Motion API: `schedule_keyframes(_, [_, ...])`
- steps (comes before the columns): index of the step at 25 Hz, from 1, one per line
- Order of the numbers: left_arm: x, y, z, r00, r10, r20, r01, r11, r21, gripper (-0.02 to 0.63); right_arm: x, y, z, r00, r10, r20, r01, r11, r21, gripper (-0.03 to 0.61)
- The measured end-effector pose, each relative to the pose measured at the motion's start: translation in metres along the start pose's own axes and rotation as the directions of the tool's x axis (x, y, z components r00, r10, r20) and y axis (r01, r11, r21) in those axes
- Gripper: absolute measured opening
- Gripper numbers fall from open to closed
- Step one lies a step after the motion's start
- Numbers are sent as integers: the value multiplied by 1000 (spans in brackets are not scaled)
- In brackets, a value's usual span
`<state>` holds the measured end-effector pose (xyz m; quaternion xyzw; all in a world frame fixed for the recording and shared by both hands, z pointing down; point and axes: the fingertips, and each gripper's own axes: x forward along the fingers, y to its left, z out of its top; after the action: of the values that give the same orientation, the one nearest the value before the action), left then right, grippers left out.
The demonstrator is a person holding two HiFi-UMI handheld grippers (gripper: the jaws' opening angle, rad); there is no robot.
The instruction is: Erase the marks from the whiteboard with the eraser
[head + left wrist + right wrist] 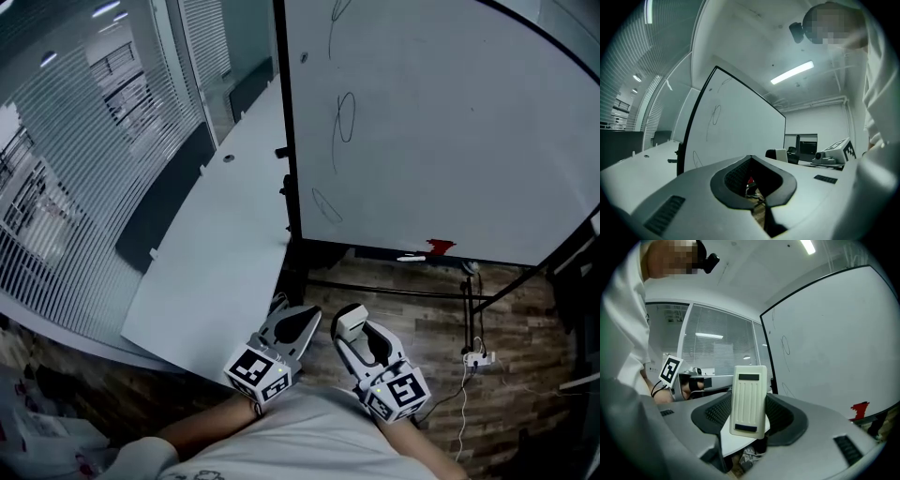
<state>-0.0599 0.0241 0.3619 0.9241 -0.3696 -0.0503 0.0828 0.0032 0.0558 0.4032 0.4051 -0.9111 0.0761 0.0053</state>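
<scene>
The whiteboard [441,122] stands upright ahead of me, with thin dark pen marks [345,117] down its left part. The marks [786,345] also show in the right gripper view, and fainter marks [715,115] in the left gripper view. My right gripper [358,330] is held low near my body, shut on a white ribbed eraser [749,394] that stands upright between the jaws. The eraser [350,324] is well short of the board. Beside it, my left gripper [296,323] is shut with nothing in it, the jaws meeting at their tips [757,206].
A small red object [439,247] and a marker lie on the board's tray. A long white desk [225,234] runs along the left up to the board's frame, with glass walls and blinds behind. The stand's black legs and a white cable [476,356] lie on the wooden floor.
</scene>
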Motion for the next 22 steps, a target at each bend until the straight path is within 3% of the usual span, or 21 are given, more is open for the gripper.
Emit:
schedule_keyframes(9, [4,31,-4,1000,13,-18,-13,1000,-23,8,35,-6,-4,999,32,-12,-32,999,25,230])
schedule_keyframes(22, [63,49,0,986,164,18,-164,986,-34,8,68,-78,15,981,191,-32,-190,981,32,230])
